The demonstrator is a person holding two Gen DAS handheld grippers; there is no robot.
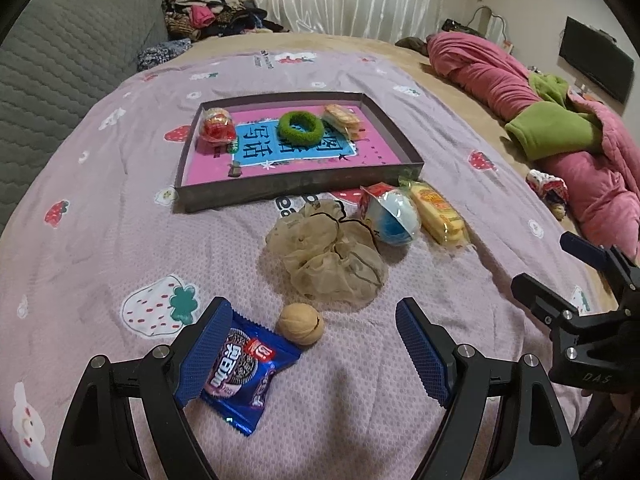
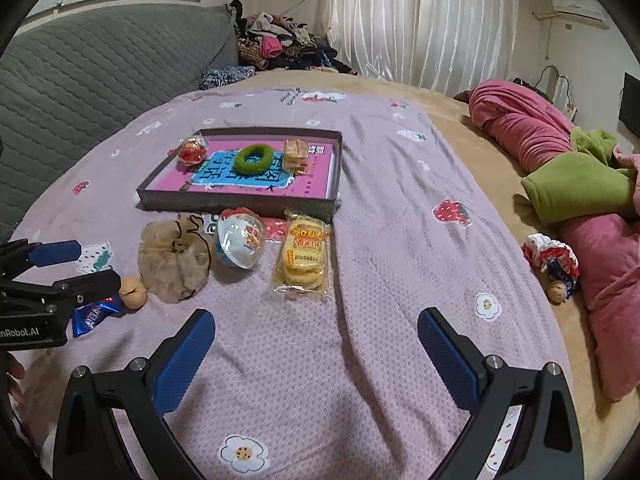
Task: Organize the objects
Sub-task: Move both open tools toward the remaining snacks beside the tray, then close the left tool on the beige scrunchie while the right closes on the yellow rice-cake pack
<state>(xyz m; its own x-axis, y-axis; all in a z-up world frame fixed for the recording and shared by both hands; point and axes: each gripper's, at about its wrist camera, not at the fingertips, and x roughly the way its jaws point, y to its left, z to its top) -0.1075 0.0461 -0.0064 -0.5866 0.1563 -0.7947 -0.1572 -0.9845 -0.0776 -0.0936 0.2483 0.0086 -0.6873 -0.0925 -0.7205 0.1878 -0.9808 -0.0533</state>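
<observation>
A dark shallow tray (image 1: 296, 191) (image 2: 236, 202) lies on the bed and holds a pink book, a red snack pack (image 1: 216, 128), a green scrunchie (image 1: 301, 125) (image 2: 252, 159) and a biscuit pack (image 1: 342, 120). In front lie a beige scrunchie (image 1: 328, 256) (image 2: 174, 258), a blue-white ball pack (image 1: 394, 216) (image 2: 240, 242), a yellow biscuit pack (image 1: 438, 212) (image 2: 304, 258), a walnut (image 1: 301, 324) (image 2: 133, 292) and a blue Oreo pack (image 1: 240, 372) (image 2: 94, 316). My left gripper (image 1: 316, 352) is open, its left finger over the Oreo pack. My right gripper (image 2: 316, 364) is open and empty.
A lilac strawberry-print blanket (image 2: 400, 240) covers the bed. A pink and green quilt (image 2: 580, 184) lies bunched at the right, with a small wrapped pile (image 2: 554, 264) beside it. A grey headboard (image 1: 60, 72) and a heap of clothes (image 1: 216, 12) stand at the back left.
</observation>
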